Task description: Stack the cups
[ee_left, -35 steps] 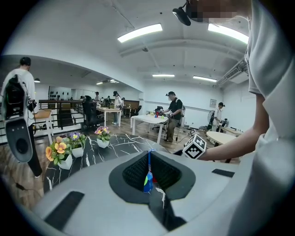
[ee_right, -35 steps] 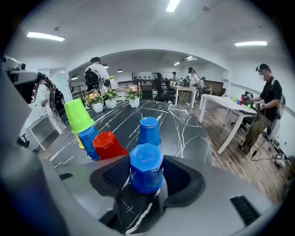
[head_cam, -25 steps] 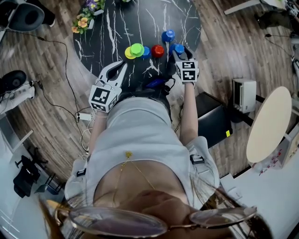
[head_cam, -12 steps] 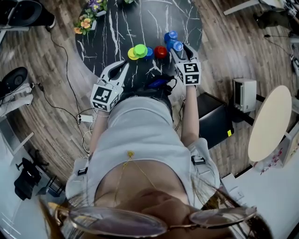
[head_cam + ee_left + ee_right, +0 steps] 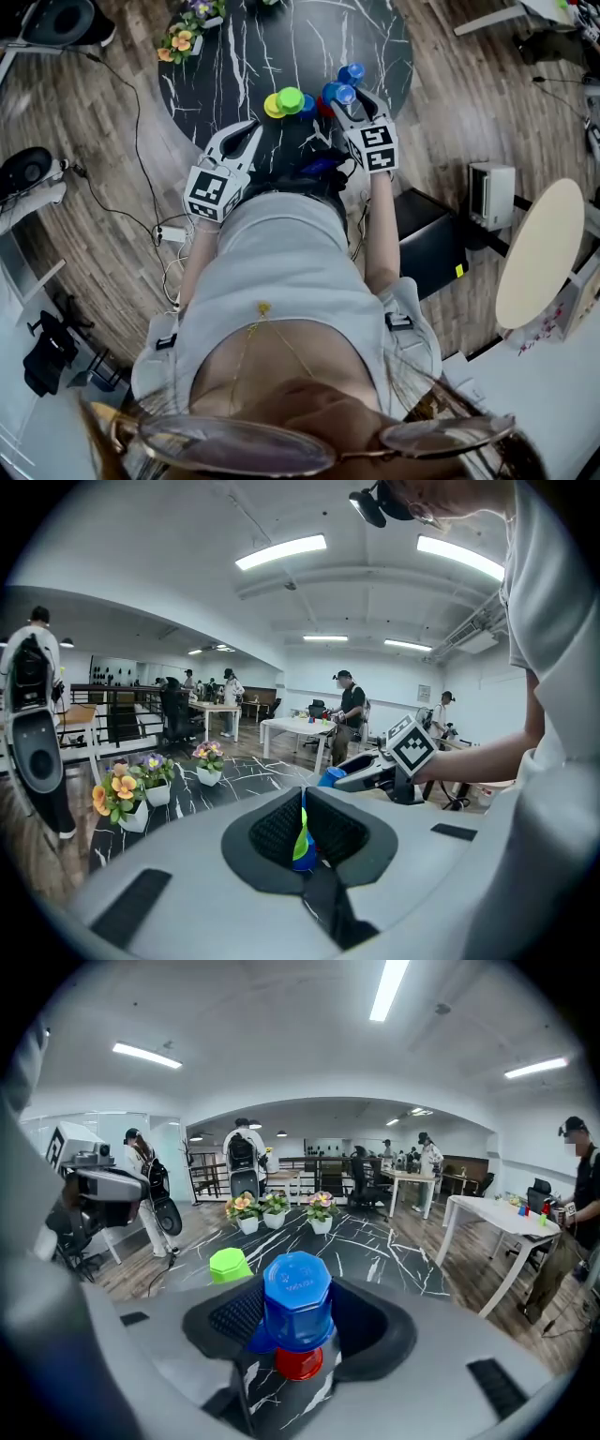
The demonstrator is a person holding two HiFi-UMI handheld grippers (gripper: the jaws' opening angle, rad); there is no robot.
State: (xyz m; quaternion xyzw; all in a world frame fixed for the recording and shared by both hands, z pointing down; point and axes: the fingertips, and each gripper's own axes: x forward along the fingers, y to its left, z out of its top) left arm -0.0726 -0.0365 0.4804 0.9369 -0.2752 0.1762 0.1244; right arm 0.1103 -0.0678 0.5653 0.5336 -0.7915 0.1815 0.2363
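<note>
Over black marble tabletop (image 5: 234,56): right gripper (image 5: 296,1324) fingers clamp blue plastic cup (image 5: 298,1288) above red cup (image 5: 300,1363). Left gripper (image 5: 302,832) fingers closed, empty. Green cup (image 5: 290,97) apparently tops yellow cup (image 5: 270,108); others unstacked.

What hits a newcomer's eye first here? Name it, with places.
The right gripper holds an upturned blue plastic cup in its fingers over the round black marble table, a red plastic cup showing just beneath. Behind it to the left stands a bright green plastic cup; the left gripper is shut.

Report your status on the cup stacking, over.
Left gripper shut, empty. Right gripper shut on blue cup, red cup below it. Nothing blocking.
</note>
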